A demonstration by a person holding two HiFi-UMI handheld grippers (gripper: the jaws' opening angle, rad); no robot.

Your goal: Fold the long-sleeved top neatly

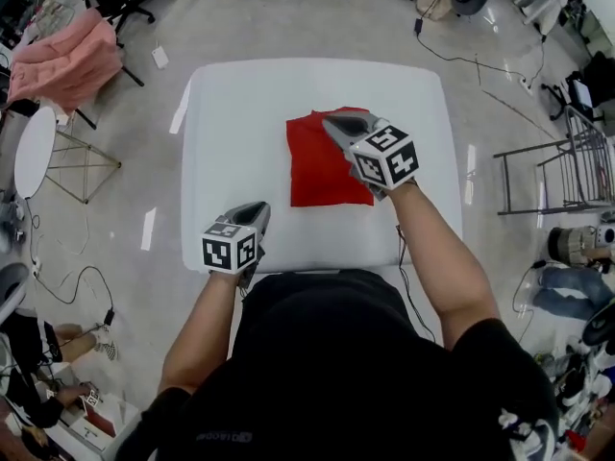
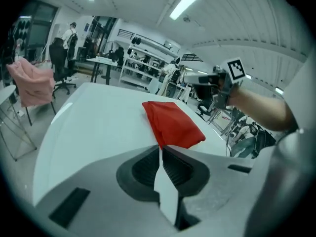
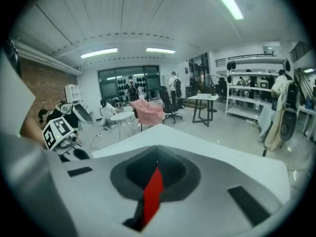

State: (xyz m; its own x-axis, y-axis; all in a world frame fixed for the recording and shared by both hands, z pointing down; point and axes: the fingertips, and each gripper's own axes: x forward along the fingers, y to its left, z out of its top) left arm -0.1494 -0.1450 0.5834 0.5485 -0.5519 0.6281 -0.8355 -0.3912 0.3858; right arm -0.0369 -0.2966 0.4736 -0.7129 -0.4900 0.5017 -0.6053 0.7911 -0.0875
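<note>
Pressed together, the left gripper's jaws hold nothing, and it sits over the table's lower-left edge. The right gripper's jaws are closed too, with red showing only through the slit behind their tips (the cloth lies beneath, not pinched). Folded into a neat rectangle, the red top lies right of centre on the white table, its edges well inside the rim, with bare surface left, above and below

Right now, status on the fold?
Left gripper shut, empty, near table edge. Right gripper shut, empty, above red top. Top folded flat, mid-table. Nothing in the way.
</note>
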